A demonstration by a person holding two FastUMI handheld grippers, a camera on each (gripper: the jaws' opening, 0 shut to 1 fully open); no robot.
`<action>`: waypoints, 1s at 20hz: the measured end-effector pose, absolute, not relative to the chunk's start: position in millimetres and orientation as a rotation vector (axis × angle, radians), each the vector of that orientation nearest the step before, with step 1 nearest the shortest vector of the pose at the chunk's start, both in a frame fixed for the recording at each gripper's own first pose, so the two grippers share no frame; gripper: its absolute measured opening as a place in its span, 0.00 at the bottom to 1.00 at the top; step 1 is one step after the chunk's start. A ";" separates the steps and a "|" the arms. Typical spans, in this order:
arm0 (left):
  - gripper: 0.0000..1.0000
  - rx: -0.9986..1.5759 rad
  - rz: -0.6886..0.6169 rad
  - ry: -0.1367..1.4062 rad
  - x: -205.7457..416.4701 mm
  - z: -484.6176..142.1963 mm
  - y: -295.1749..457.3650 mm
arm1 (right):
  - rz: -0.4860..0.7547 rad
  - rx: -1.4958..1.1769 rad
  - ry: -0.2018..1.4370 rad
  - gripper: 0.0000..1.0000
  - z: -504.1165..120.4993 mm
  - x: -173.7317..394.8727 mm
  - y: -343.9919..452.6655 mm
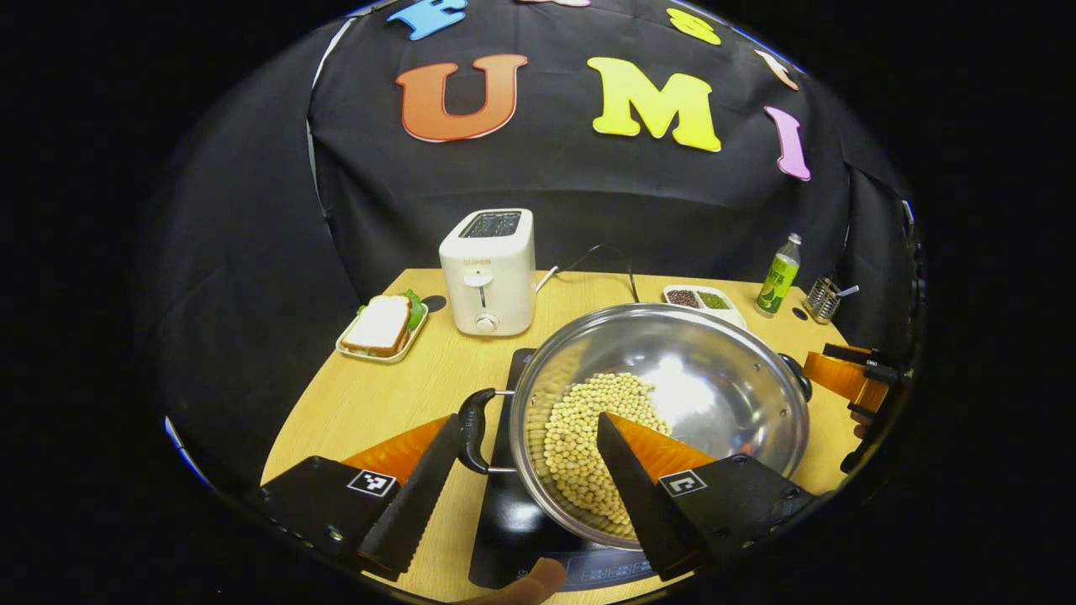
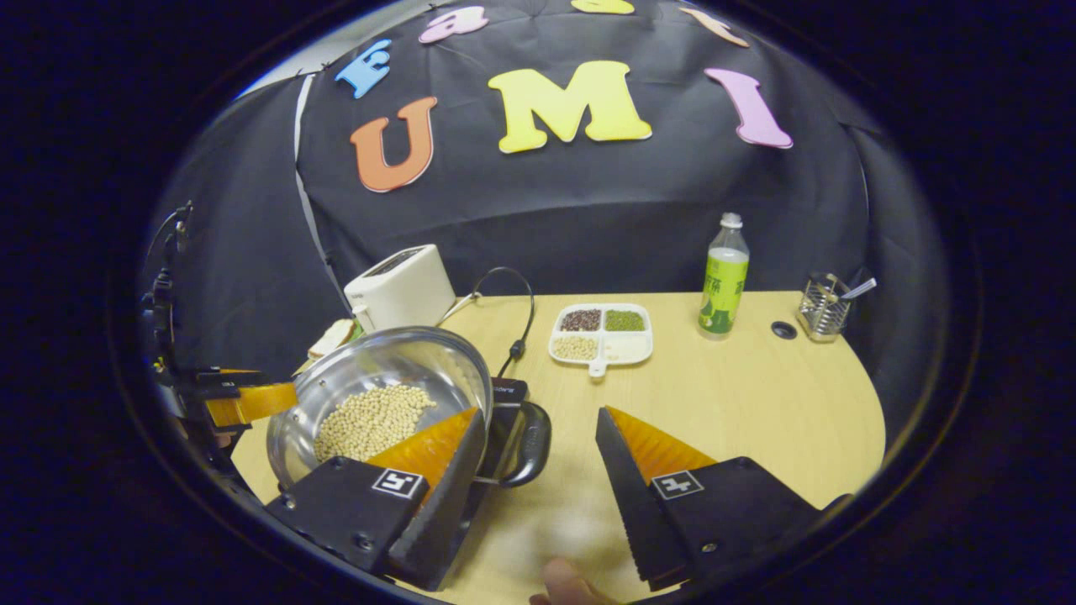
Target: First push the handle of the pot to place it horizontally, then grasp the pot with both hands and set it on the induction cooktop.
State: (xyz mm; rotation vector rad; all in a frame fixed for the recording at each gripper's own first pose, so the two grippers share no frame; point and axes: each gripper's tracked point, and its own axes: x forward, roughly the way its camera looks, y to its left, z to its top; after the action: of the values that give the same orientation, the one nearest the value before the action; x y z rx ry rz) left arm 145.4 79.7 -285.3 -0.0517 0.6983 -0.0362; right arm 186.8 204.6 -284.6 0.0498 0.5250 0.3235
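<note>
- Wooden table (image 2: 756, 403) is carrying the pot (image 1: 656, 420) of beans, already sitting on the induction cooktop (image 1: 513, 521) near its front edge.
- We are holding left gripper (image 1: 521, 470) and right gripper (image 2: 538, 462) spread, flanking the handles; only withdrawing seems left.

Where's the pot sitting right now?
In the left gripper view the pot sits on the black induction cooktop, right of the toaster, its near handle between the left claw's open fingers.

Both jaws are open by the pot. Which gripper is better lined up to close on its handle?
Right, probably. The right gripper has the pot handle inside its open gap. The left gripper has one finger over the soybeans, the other handle hard against its second finger.
</note>
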 end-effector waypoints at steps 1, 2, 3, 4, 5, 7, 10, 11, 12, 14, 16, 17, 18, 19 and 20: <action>0.97 -0.044 -0.034 0.681 139.5 -278.0 77.0 | 0.315 0.052 0.502 0.82 -276.9 179.0 198.0; 0.97 -0.037 -0.031 0.661 133.6 -270.1 74.5 | 0.309 0.058 0.484 0.83 -270.3 171.0 192.4; 0.97 -0.034 -0.029 0.640 126.7 -262.6 71.7 | 0.304 0.063 0.464 0.83 -263.8 163.1 186.0; 0.97 -0.034 -0.027 0.619 120.5 -256.2 68.5 | 0.299 0.071 0.444 0.83 -257.3 156.0 181.2; 0.96 -0.034 -0.026 0.597 113.3 -250.9 65.3 | 0.291 0.075 0.424 0.83 -251.8 148.2 174.3; 0.96 -0.044 -0.027 0.561 96.9 -237.9 58.9 | 0.271 0.084 0.389 0.83 -240.9 131.3 160.7; 0.96 -0.057 -0.025 0.500 75.4 -221.5 53.5 | 0.243 0.070 0.323 0.83 -222.1 103.9 140.9; 0.96 -0.064 -0.024 0.479 67.8 -214.1 52.0 | 0.239 0.073 0.304 0.83 -216.1 93.7 137.3; 0.96 -0.073 -0.027 0.464 60.2 -208.5 48.3 | 0.235 0.077 0.292 0.83 -210.6 83.3 132.7; 0.96 -0.076 -0.029 0.437 45.5 -194.4 44.6 | 0.231 0.076 0.268 1.00 -199.7 64.2 123.6; 0.96 -0.076 -0.032 0.402 36.3 -180.8 43.3 | 0.211 0.075 0.235 0.97 -183.9 46.6 110.0; 0.96 -0.077 -0.037 0.384 31.3 -171.6 40.8 | 0.203 0.075 0.218 0.96 -176.4 40.6 105.5; 0.96 -0.077 -0.041 0.366 24.1 -161.2 37.8 | 0.195 0.075 0.206 0.97 -169.1 33.2 99.7; 0.96 -0.076 -0.041 0.347 17.9 -151.1 37.4 | 0.187 0.074 0.196 0.97 -163.3 25.7 94.1; 0.96 -0.072 -0.040 0.326 10.7 -142.3 36.2 | 0.179 0.073 0.183 1.00 -156.1 18.5 88.6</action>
State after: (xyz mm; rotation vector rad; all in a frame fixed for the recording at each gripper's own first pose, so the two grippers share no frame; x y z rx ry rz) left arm 10.7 36.2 -142.3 -0.0720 0.3259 -0.0405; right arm 18.5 88.6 -156.1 0.0731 0.1834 0.1790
